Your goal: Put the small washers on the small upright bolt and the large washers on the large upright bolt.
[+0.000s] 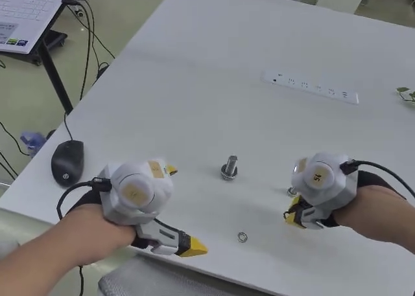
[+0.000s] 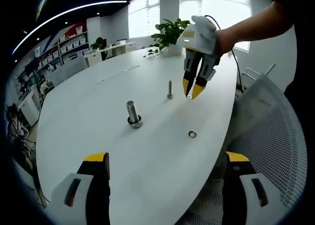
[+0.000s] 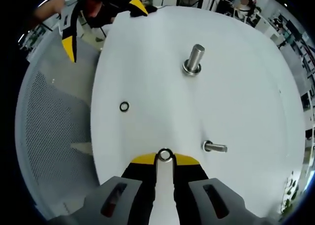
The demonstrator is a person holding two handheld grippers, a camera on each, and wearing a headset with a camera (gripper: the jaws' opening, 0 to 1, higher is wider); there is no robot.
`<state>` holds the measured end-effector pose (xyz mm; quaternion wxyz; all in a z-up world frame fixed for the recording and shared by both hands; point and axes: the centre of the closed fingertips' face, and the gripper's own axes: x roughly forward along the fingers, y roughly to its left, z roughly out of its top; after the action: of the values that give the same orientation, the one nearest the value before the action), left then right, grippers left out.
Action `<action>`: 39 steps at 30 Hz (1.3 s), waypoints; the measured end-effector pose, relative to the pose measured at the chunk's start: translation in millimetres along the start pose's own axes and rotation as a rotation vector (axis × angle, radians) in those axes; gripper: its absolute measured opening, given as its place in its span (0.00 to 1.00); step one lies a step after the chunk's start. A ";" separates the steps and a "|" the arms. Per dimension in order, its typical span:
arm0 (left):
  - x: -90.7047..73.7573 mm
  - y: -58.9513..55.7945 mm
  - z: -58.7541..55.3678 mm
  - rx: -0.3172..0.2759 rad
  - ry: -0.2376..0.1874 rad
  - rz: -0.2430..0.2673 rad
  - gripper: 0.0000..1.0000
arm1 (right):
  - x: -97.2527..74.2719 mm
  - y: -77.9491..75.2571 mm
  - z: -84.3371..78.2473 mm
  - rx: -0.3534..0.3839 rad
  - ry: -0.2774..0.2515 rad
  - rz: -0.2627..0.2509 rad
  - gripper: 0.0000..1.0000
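Right hand-held gripper [image 3: 166, 159] clamped on a washer [image 3: 166, 154]. Small upright bolt [image 3: 214, 146] stands just beside its tips, nearer this hand. Left hand-held gripper [image 2: 166, 158] jaws apart, empty. Loose washer [image 3: 124, 107] lies flat on the tabletop [image 3: 236, 87].

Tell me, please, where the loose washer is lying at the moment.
In the head view the loose washer lies flat on the white table near its front edge, between the large upright bolt and the person.

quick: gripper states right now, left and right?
Left gripper: open, holding nothing.
Right gripper: closed on a washer.
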<state>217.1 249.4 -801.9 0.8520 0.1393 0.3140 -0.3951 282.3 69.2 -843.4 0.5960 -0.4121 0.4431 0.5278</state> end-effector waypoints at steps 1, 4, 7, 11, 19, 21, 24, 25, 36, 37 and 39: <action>0.5 -0.1 0.6 0.000 0.001 -0.003 0.96 | -2.4 -3.4 -3.7 0.007 0.001 -0.006 0.12; 1.9 0.5 0.8 0.000 0.000 -0.004 0.96 | -6.8 -11.9 -11.5 0.030 0.005 -0.018 0.12; 2.8 2.2 1.1 -0.001 -0.007 0.000 0.96 | -12.3 -21.6 -16.7 0.052 0.005 -0.031 0.12; 3.6 4.2 -2.3 -0.005 -0.007 0.005 0.96 | -17.0 -31.6 -19.2 0.068 0.002 -0.045 0.12; 4.6 7.6 -2.9 -0.007 -0.014 0.009 0.97 | -26.6 -56.5 -9.9 0.092 -0.014 -0.075 0.12; 5.4 8.1 -2.4 -0.007 -0.014 0.007 0.97 | -27.4 -60.1 -7.1 0.091 -0.012 -0.076 0.12; 6.1 8.7 -0.2 -0.006 -0.020 0.006 0.97 | -29.6 -65.7 -0.5 0.092 -0.019 -0.081 0.12; 6.4 9.1 0.5 -0.008 -0.023 0.005 0.97 | -29.5 -66.2 0.9 0.092 -0.019 -0.081 0.12; 7.7 8.9 -0.3 -0.004 -0.017 -0.004 0.95 | -31.0 -61.4 16.7 0.090 -0.026 -0.074 0.12; 7.6 8.8 0.1 -0.004 -0.018 -0.004 0.95 | -30.7 -60.9 16.8 0.089 -0.022 -0.072 0.12; 7.7 8.6 0.7 -0.008 -0.019 -0.004 0.94 | -30.0 -60.6 16.7 0.085 -0.014 -0.070 0.12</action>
<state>227.6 250.1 -806.4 0.8547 0.1314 0.3077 -0.3969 342.5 71.1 -808.6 0.6342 -0.3978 0.4462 0.4903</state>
